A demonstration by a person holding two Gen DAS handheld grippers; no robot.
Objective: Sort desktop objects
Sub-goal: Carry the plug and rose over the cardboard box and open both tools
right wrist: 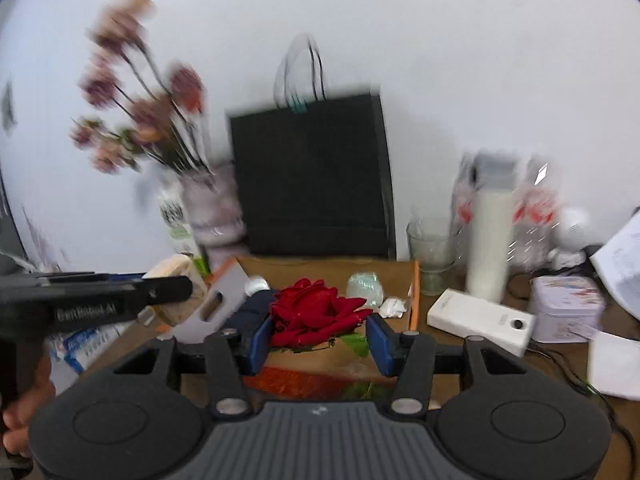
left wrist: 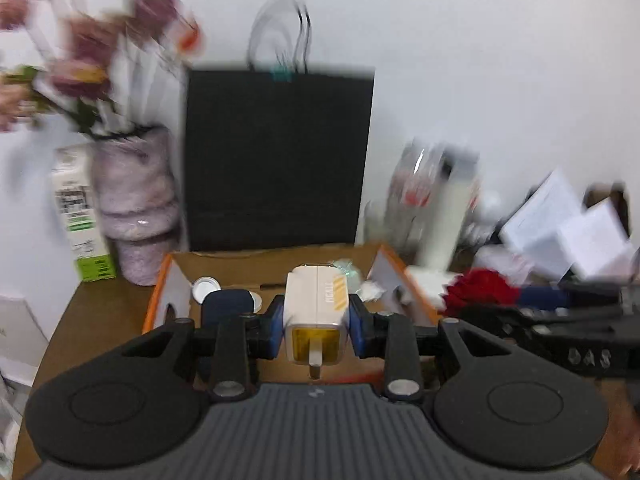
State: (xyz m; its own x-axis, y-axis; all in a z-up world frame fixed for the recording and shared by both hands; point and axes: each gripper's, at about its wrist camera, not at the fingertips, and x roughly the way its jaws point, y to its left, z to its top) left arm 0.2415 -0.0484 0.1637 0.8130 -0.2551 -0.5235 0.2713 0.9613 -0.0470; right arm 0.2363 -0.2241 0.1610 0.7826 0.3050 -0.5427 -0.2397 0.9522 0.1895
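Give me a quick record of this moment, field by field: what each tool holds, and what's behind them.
left tool: shut on white charger, prongs toward camera
right tool: shut on red rose
cardboard box: open, ahead of both tools, small items inside
black paper bag: upright behind box, against wall
flower vase: left of bag
image quality: motion-blurred

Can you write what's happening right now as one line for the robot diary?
left gripper: shut on charger | right gripper: shut on red rose | both over cardboard box | sorting unfinished
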